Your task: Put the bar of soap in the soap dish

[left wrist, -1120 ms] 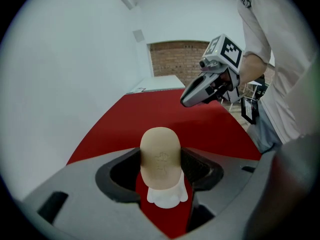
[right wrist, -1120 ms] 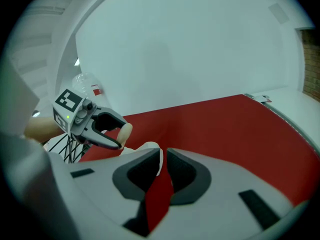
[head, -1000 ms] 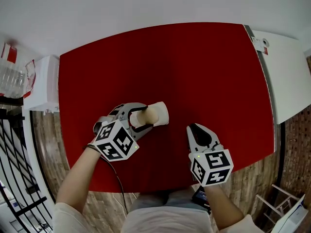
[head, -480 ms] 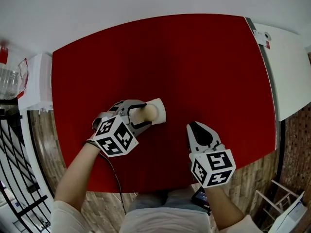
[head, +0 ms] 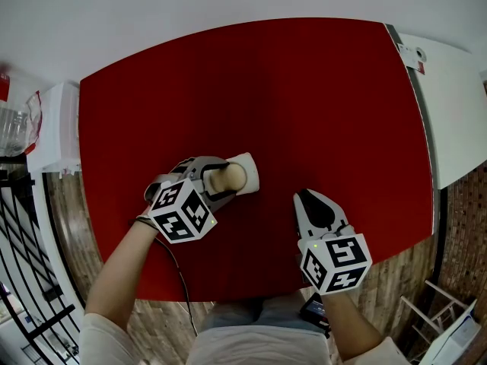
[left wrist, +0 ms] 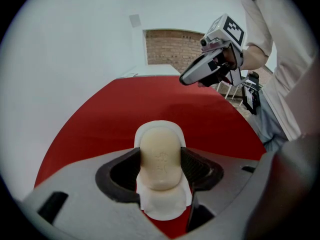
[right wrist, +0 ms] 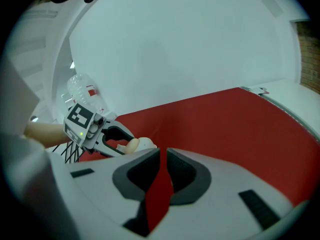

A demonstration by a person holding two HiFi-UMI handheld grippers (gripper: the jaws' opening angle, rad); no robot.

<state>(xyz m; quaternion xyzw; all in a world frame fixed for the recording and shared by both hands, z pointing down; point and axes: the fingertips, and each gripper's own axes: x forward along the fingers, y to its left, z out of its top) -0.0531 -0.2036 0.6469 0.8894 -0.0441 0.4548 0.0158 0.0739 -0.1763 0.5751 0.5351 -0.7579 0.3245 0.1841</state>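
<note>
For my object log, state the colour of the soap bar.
Pale cream; the bar of soap shows best in the left gripper view.

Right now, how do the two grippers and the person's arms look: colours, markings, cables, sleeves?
Both the left gripper and the right gripper have light grey bodies with black jaw linings. Each carries a white cube with black square markers and a small green light. A black cable runs from the left one. The person wears short white sleeves.
</note>
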